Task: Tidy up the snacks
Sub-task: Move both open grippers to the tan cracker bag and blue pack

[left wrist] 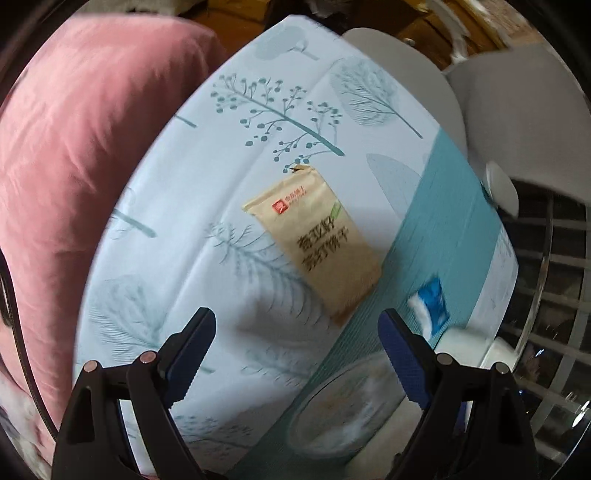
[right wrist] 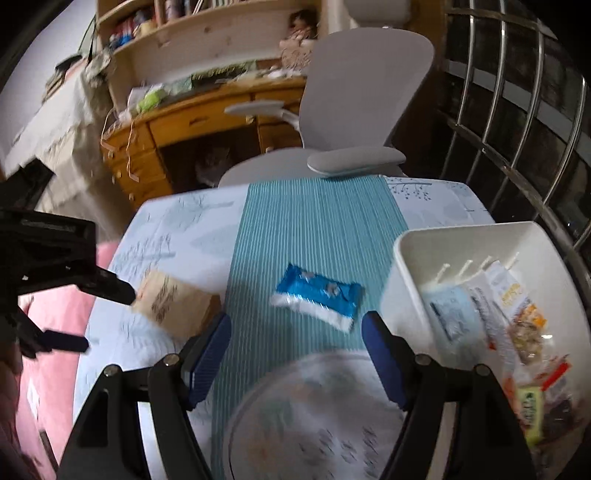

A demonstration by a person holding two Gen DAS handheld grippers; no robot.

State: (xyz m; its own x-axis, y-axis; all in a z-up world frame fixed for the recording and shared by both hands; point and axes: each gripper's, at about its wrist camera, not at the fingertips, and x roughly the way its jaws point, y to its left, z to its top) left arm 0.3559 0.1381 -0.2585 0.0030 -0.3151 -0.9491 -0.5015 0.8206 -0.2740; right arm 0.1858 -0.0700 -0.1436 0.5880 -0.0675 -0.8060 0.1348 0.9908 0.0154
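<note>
Both claws hang open and empty: the left claw above the brown packet at centre frame, the right claw above the blue wrapper. Either flat snack may slide when pinched, missing the white bin at right.

Home room, likely a study-bedroom: cluttered wooden desk with shelf hutch, grey office chair, leaf-print tablecloth, pink bedding, barred window.

Two black-framed tools, left and right, ribbed blue pads, round silver pivot screws
</note>
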